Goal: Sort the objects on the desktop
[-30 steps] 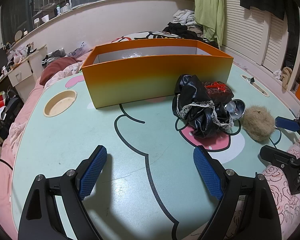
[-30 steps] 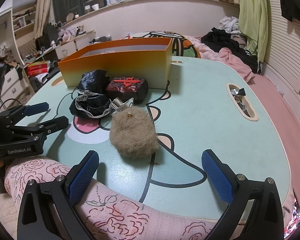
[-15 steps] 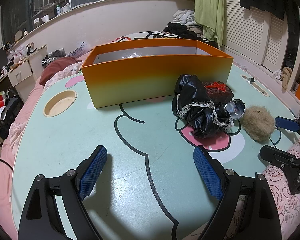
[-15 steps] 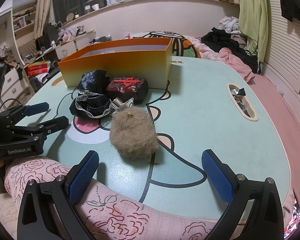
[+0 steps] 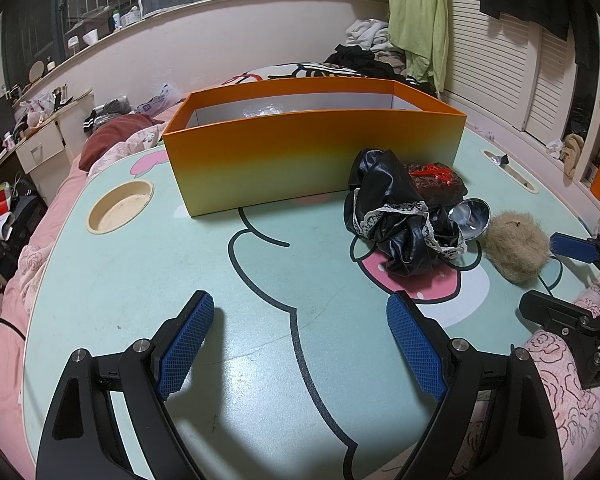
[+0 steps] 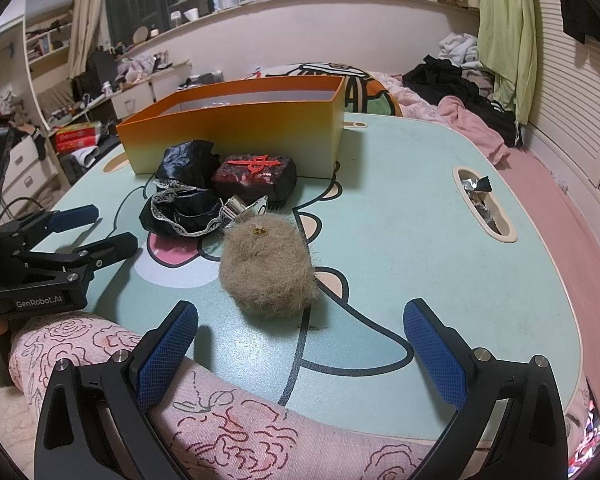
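Observation:
An orange box [image 5: 312, 160] [image 6: 236, 128] stands open-topped at the back of the mint-green table [image 5: 180, 280]. In front of it lie a crumpled black lace-trimmed cloth [image 5: 396, 216] [image 6: 184, 196], a dark red-and-black block with a red emblem [image 5: 436, 180] [image 6: 256, 176], a shiny metal cup [image 5: 470, 216] [image 6: 240, 208] and a tan fluffy ball [image 5: 516, 246] [image 6: 266, 268]. My left gripper [image 5: 300, 344] hovers open over bare table, left of the pile. My right gripper [image 6: 300, 348] is open at the table's front edge, just short of the fluffy ball.
A round cup recess [image 5: 120, 206] is set into the table at left, and a slot [image 6: 484, 204] with foil wrappers at right. A pink rose-patterned cloth [image 6: 220, 420] lies under the right gripper. Bedding and clothes surround the table.

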A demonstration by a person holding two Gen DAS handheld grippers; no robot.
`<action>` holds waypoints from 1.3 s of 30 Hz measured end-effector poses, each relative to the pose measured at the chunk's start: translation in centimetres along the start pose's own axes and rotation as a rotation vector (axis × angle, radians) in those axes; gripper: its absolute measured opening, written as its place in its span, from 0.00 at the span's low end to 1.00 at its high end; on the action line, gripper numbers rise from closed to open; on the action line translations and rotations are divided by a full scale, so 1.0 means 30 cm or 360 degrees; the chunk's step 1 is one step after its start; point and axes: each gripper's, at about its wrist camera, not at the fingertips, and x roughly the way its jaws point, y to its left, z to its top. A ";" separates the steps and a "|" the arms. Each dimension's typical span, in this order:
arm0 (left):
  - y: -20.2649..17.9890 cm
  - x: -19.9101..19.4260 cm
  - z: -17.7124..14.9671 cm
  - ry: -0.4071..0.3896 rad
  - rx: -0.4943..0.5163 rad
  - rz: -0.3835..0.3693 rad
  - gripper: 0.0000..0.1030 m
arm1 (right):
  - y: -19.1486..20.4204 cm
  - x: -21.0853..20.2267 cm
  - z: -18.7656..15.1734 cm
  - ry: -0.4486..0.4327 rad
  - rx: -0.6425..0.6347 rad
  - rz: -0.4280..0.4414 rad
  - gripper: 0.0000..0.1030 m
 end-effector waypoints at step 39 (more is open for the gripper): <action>0.004 -0.002 -0.001 0.0000 -0.0001 0.0000 0.86 | -0.010 -0.006 0.014 -0.0049 0.0049 0.0097 1.00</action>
